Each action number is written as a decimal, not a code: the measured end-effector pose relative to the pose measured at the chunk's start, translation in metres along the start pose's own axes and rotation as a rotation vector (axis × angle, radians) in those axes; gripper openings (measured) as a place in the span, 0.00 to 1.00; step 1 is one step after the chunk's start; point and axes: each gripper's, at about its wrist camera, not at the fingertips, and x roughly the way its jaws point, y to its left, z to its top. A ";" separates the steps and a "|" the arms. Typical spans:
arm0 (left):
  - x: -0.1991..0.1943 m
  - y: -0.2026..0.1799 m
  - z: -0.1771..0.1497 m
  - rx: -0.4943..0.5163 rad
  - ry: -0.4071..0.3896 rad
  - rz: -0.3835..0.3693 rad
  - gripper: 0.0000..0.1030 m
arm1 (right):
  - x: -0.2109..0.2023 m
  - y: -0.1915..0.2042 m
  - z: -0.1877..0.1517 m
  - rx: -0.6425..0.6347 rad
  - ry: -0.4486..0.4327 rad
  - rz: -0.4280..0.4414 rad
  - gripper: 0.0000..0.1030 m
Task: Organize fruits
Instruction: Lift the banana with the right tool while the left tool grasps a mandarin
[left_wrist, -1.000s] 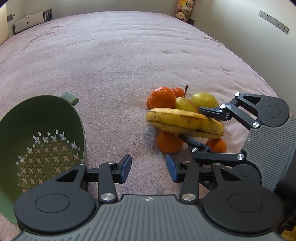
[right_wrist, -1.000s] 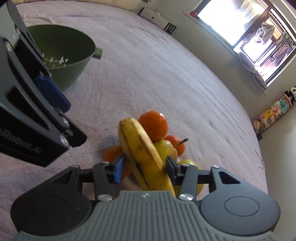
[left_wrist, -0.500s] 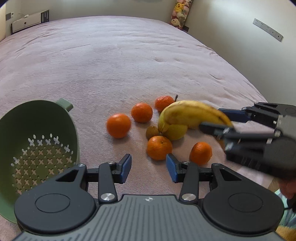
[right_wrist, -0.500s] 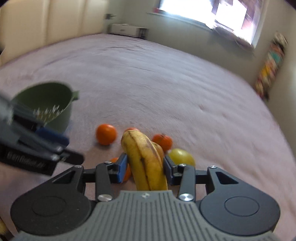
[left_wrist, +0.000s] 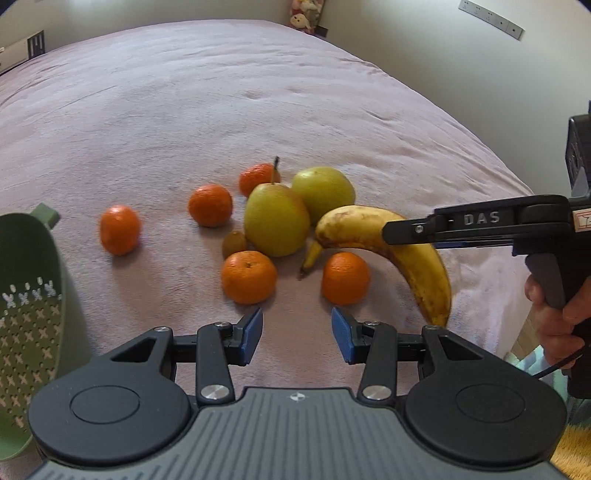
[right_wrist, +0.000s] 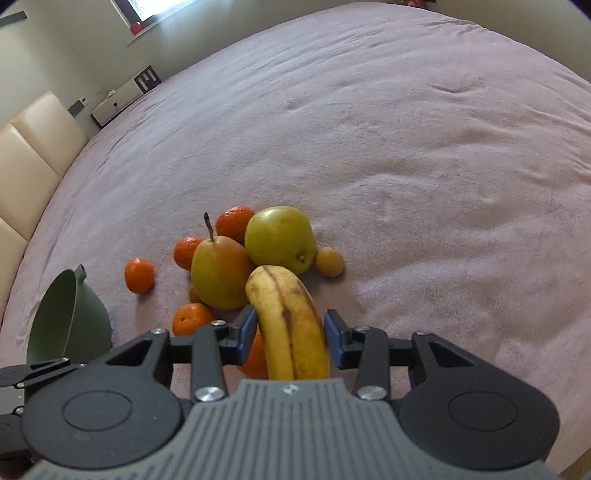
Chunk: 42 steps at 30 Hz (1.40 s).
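banana: spotted yellow banana (right_wrist: 291, 325) clamped between blue pads of right gripper (right_wrist: 290, 334), carried above the pink plush bedspread (left_wrist: 221, 92); stem end hangs down just over the pile, off the cloth.
change: a second ago lay across top of the heap; now lifted clear and swung toward the spread's right edge. Right wrist rolled, so banana points away from camera, not sideways.
pile: with banana off, heap has spread flat — two yellow-green pears (left_wrist: 277, 225), touching, at centre of the spread; six orange mandarins (left_wrist: 249, 277) loose round them; small brown kiwi-like fruit (left_wrist: 234, 243) against near pear; small pale-yellow round fruit (right_wrist: 330, 261) beside far pear.
left gripper: left gripper (left_wrist: 297, 334) half open, nothing between pads, hovering over cloth just short of nearest mandarins.
colander: perforated green plastic colander (left_wrist: 29, 321) toward left edge, tipped on its side, looks empty.
meaning: first fruit secured, none sorted. Probable next: banana across to colander, or set apart.
risk: mandarins loose, may roll.
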 end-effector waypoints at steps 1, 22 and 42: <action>0.003 -0.001 0.001 0.001 0.001 -0.006 0.50 | 0.003 0.002 0.000 -0.015 0.008 -0.009 0.41; 0.071 -0.033 0.019 0.092 0.012 -0.063 0.56 | 0.038 -0.014 -0.001 -0.041 0.107 -0.113 0.57; 0.029 -0.026 0.014 0.057 -0.024 0.003 0.46 | 0.012 0.012 -0.005 -0.159 0.064 -0.127 0.35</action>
